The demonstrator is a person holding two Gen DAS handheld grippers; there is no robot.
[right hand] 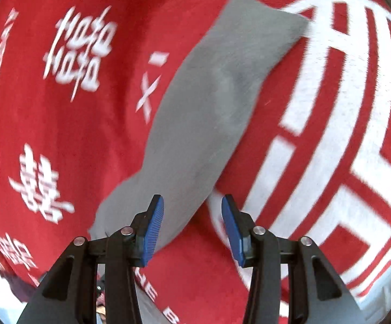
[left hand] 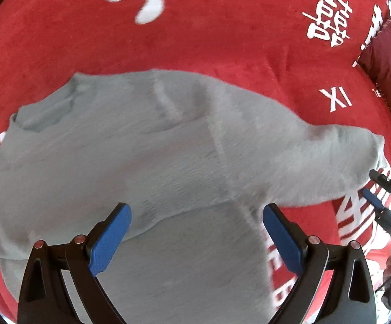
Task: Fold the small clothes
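Grey soft sweater (left hand: pixel 146 145) lies flat on the red blanket with white letters (left hand: pixel 208 40), under my left tongs (left hand: pixel 196 232), wide open, empty. Its long sleeve (right hand: pixel 211 102) stretches away ahead of my right tongs (right hand: pixel 192 224), half open, empty, and nearer it.

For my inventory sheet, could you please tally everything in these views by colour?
Grey: 1, the sweater
Red with white print: 1, the blanket under it
Dark red: 1, the pillow at the edge
Black with blue pads: 2, the left claw and the right claw
Total: 5
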